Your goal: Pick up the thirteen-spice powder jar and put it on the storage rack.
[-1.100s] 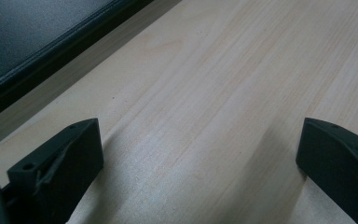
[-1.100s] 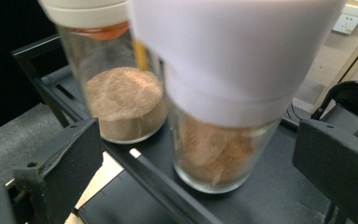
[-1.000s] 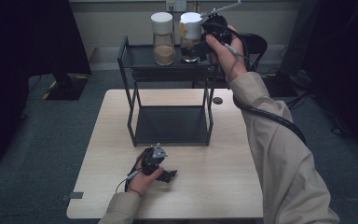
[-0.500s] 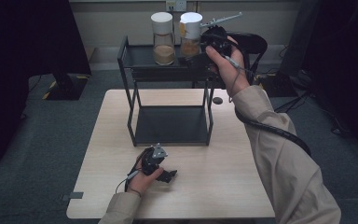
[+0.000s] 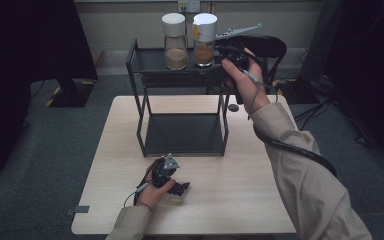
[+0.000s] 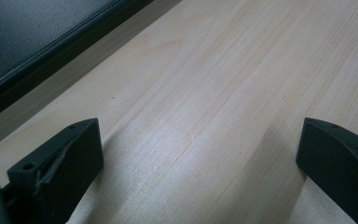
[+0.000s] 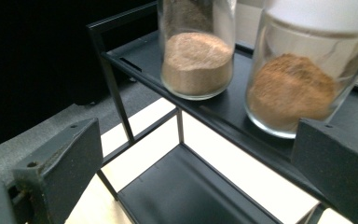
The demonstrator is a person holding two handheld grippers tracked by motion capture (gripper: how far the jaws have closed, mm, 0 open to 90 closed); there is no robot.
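Observation:
Two glass jars with white lids stand on the top tier of a black wire shelf (image 5: 145,62). The left jar (image 5: 175,42) (image 7: 196,60) holds pale beige powder. The right jar (image 5: 204,40) (image 7: 293,93) holds orange-brown powder. My right gripper (image 5: 222,54) (image 7: 198,135) is held up at the shelf's right end, just beside the right jar, open, with nothing between its jaws. My left gripper (image 5: 181,187) (image 6: 203,140) rests low on the wooden table (image 5: 240,200) in front of the shelf, open over bare wood.
The shelf's dark bottom tier (image 5: 182,135) (image 6: 28,37) lies on the table behind my left gripper. A small dark round object (image 5: 233,107) sits on the table right of the shelf. A black chair (image 5: 267,46) stands behind it. Grey carpet surrounds the table.
My right gripper has come down a little beside the right jar, from lid height to shelf-top height. The left gripper has stayed put.

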